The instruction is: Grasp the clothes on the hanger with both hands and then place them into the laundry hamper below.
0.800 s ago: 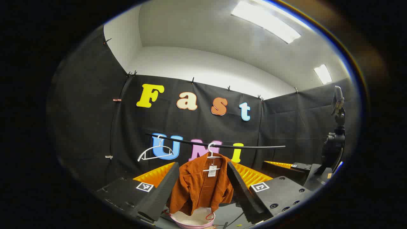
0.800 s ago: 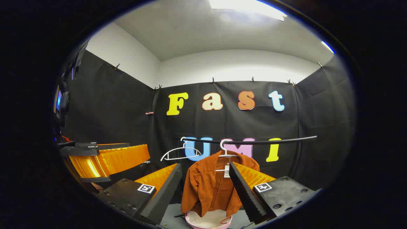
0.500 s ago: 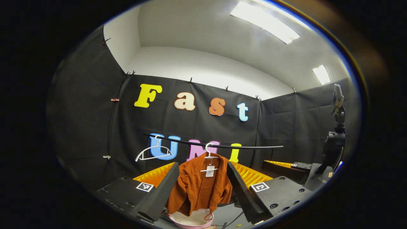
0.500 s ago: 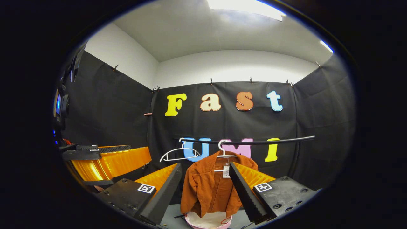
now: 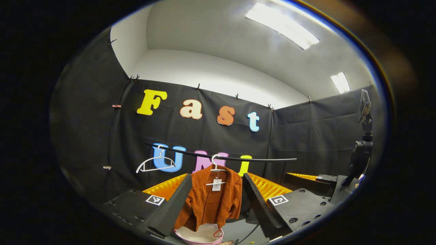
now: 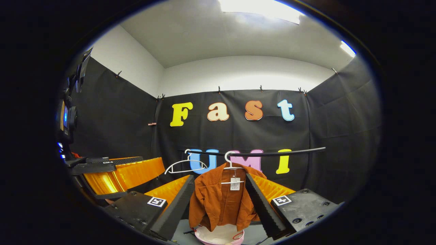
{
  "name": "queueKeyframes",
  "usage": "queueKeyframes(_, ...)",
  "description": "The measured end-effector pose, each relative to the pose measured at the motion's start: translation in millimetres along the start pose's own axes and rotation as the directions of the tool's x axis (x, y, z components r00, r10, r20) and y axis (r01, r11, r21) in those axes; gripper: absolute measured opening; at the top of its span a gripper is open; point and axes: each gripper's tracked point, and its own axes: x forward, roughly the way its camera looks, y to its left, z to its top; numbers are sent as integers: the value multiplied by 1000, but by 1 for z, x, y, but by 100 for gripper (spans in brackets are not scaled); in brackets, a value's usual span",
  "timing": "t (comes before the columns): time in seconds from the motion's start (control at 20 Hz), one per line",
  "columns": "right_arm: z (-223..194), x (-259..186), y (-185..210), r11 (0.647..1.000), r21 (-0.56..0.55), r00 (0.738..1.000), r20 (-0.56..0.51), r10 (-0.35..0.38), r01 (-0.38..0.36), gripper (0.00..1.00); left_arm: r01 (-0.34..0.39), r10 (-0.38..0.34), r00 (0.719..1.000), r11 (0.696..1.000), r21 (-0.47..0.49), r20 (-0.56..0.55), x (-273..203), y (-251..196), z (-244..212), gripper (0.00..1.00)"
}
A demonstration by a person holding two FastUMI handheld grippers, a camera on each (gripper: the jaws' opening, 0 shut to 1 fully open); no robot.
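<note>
A rust-orange jacket (image 5: 209, 200) hangs on a white hanger (image 5: 215, 165) from a black rail (image 5: 238, 157); a tag dangles at its collar. Under it stands a pink laundry hamper (image 5: 199, 235) with a pale inside. My left gripper (image 5: 214, 194) is open, its fingers framing the jacket from a distance. In the right gripper view the same jacket (image 6: 219, 202), hanger (image 6: 230, 163) and hamper (image 6: 219, 236) lie ahead, and my right gripper (image 6: 219, 192) is open too, well short of the cloth. The left gripper (image 6: 115, 173) also shows at that view's left.
A bare white hanger (image 5: 155, 162) hangs farther left on the rail (image 6: 272, 153). A dark camera stand (image 5: 361, 156) rises at the right of the left gripper view. Black cloth walls close the booth behind and beside the rail.
In both views the jacket, hangers and rail have slid a little to the left. Both grippers stay open, holding nothing.
</note>
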Motion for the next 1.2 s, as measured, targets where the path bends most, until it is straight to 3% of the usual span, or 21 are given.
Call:
queueKeyframes(0.55,-9,-9,8,998,-45,999,-19,-47,46,97,37,-38,999,999,-18,-27,0,14,-11,95)
queueKeyframes(0.8,-16,-15,-1,993,-44,994,-28,-108,107,97,59,-60,997,998,-12,-45,3,26,-21,95)
queueKeyframes(1.0,-33,-7,-15,988,-59,988,-50,-148,145,97,67,-68,996,998,-22,-66,19,28,-41,95)
queueKeyframes(1.2,-55,18,-32,989,-59,986,-81,-143,138,97,70,-72,994,997,-35,-86,48,26,-64,95)
